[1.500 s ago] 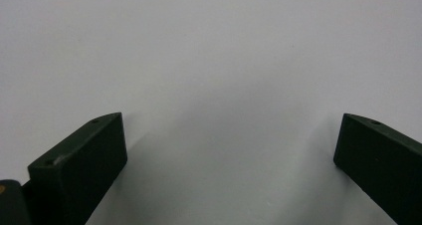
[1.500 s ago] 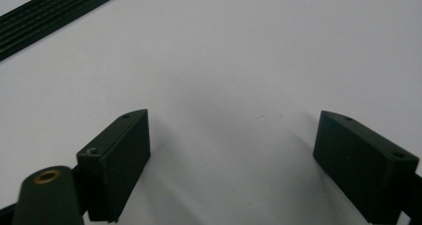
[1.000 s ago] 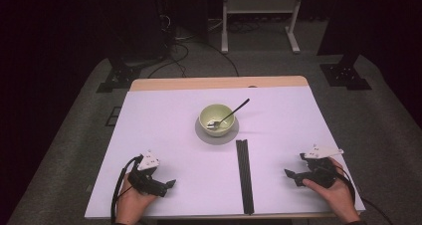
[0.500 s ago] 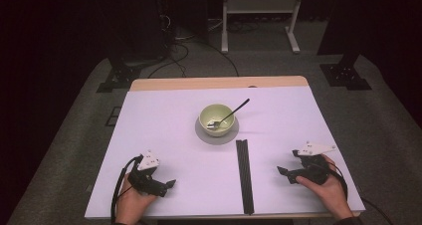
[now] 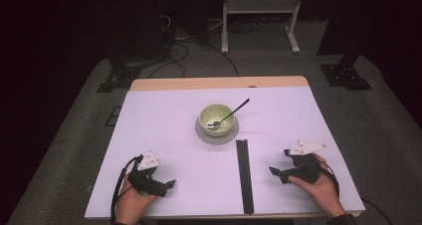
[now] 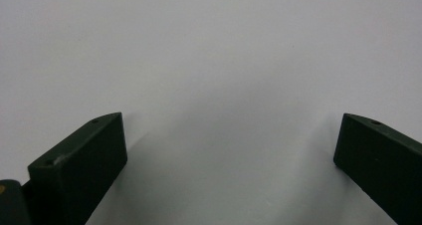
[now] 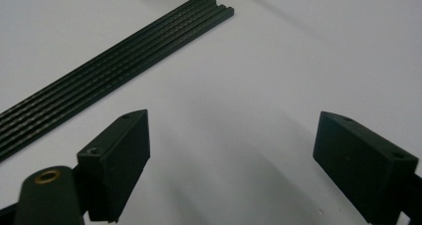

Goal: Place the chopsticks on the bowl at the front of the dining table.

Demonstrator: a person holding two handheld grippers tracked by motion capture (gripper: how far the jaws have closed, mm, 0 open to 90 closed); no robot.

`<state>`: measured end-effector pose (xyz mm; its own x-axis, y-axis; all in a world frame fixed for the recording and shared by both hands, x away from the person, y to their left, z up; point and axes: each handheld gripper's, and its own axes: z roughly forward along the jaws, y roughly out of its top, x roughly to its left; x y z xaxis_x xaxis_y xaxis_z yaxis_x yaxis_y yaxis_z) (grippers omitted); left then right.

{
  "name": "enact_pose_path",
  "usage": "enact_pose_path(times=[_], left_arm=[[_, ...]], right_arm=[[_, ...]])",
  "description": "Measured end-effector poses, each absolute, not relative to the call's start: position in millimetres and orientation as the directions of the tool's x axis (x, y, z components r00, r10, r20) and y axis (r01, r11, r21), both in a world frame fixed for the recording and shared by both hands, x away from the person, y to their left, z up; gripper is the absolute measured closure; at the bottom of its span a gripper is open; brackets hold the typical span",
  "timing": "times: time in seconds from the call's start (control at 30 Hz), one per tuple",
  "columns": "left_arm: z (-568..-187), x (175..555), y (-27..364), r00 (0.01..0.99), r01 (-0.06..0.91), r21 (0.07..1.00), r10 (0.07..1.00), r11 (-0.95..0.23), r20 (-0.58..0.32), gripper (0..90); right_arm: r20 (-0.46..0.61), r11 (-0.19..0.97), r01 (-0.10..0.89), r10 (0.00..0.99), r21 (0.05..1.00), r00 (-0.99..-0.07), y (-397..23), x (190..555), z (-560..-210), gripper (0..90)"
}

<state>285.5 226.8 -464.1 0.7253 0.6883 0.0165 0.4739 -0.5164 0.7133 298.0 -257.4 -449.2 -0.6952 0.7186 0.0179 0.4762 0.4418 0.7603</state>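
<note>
Near the counter's [image 5: 164, 125] front edge, the right claw [image 7: 231, 145] rests with jaws apart beside the black strip [image 5: 244, 175], the left claw [image 6: 231, 145] likewise apart; a careless sweep could push the strip off.

Black right gripper [image 5: 281, 174], blocky jaws, brass screw, grey three-cornered plate
</note>
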Motion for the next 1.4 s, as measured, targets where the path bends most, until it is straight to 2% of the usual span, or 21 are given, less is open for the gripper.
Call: enact_pose_path(times=[1.4], left_arm=[[-464,286,227,0.725,0.474,0.713,0.688,-0.517,0.016,0.0]], right_arm=[[0.002,0.498,0.423,0.646,0.757,-0.763,-206,303,-451,13.5]])
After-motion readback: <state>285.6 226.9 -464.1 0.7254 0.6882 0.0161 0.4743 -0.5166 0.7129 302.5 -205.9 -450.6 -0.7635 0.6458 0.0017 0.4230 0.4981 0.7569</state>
